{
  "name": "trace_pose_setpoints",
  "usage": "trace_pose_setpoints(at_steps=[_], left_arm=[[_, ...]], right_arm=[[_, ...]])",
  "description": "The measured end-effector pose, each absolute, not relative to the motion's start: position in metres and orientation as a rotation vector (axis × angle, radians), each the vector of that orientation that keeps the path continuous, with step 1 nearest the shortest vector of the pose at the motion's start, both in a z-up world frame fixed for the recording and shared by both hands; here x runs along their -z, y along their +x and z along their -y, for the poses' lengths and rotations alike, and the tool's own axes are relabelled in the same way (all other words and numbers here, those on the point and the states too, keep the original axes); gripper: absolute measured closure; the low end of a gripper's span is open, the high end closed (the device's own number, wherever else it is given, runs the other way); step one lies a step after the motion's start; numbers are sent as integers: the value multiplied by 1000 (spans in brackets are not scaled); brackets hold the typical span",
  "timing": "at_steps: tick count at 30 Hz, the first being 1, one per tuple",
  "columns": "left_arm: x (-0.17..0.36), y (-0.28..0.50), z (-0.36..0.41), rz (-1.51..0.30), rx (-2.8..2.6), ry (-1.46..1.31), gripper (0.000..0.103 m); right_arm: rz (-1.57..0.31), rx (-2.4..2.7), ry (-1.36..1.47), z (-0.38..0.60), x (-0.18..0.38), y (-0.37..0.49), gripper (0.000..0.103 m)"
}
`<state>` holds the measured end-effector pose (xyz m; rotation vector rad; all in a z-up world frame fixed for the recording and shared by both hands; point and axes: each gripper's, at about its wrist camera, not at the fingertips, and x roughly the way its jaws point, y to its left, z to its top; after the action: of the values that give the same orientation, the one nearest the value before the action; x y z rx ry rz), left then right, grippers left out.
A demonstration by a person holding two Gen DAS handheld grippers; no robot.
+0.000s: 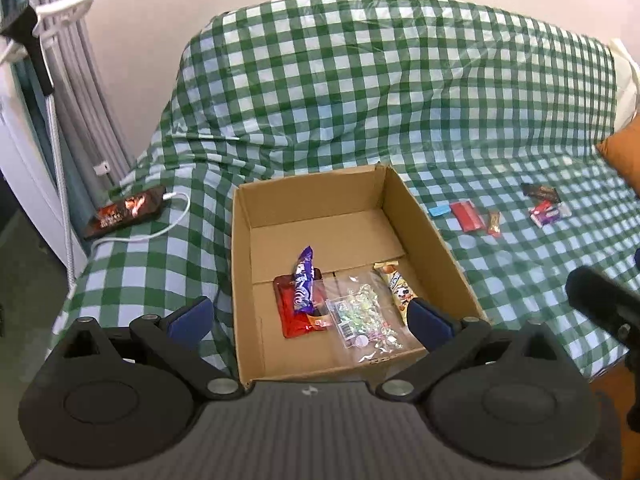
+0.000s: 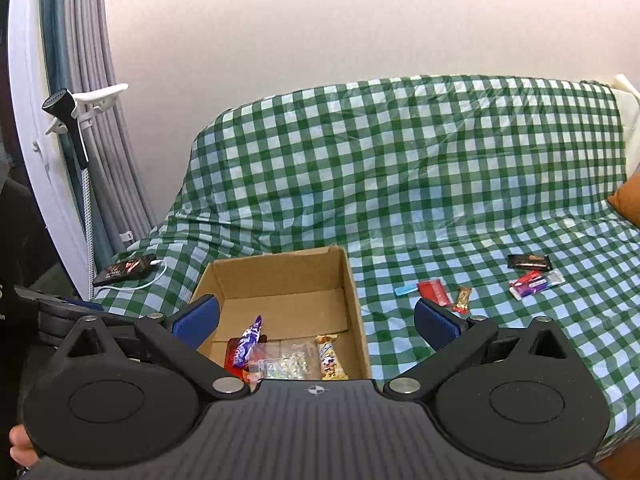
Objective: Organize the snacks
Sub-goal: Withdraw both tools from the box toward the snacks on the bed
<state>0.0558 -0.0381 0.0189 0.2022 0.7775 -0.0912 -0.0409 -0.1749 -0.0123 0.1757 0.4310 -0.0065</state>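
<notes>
Between placements: both tools wide and empty, left tool (image 1: 308, 316) and right tool (image 2: 316, 322) above the box (image 1: 428, 216). Four snacks inside; loose snacks (image 2: 434, 291) on the checked cloth. Next: reaching right, closing on one.

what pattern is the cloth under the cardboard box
Green and white checks on the cloth under the box; clearest in the left wrist view.

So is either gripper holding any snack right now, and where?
Nothing is held. The left gripper and right gripper both have jaws wide open and empty.
</notes>
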Motion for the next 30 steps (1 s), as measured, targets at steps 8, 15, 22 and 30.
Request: trace_pose_setpoints(at_steps=[8,15,22,30], left_arm=[[-18,57,58,-815,111,207,0],[-17,67,83,-838,142,216,0],[-9,85,126,-875,185,239,0],[16,129,189,-964,289,236,0]], right_arm=[[-409,44,191,193,9,-51,0],[-397,80,228,221,13,-48,0],[-399,120,218,258,22,-35,0],[-443,225,251,321,51,-17,0]])
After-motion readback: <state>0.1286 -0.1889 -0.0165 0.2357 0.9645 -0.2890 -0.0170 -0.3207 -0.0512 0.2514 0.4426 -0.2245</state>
